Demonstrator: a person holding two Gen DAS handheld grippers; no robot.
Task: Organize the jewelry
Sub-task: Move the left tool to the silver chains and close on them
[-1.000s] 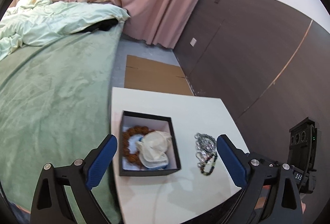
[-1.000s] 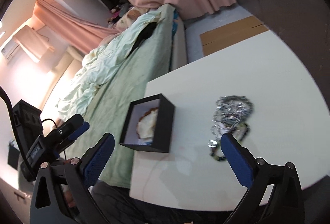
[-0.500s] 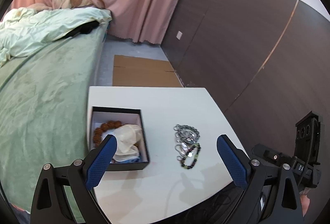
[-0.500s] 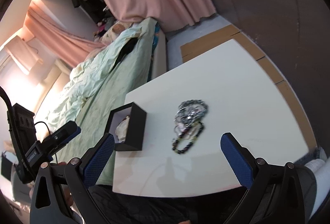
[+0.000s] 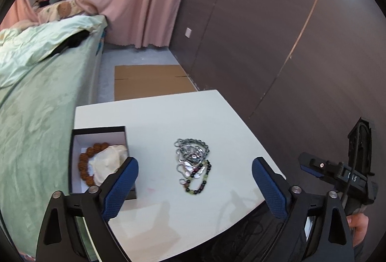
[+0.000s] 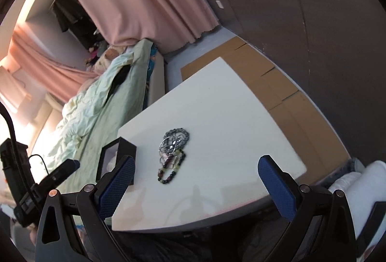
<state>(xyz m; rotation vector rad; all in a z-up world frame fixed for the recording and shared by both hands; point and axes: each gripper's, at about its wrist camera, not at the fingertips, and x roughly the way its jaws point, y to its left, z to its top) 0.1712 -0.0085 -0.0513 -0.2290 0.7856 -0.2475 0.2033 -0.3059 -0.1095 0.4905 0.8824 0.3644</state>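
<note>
White surface (image 5: 168,213) beside the bed: bracelet pile (image 5: 193,163) now centred between the left gripper (image 5: 195,187) jaws, wide but just narrowing, empty; box (image 5: 99,131) at 9 o'clock; right gripper (image 6: 196,183) wide, so pickup's close.

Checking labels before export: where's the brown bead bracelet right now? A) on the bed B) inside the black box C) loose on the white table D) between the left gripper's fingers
B. The brown bead bracelet lies inside the black box, curled around a cream pouch; the pile of silver chains is what sits loose on the white table.
</note>
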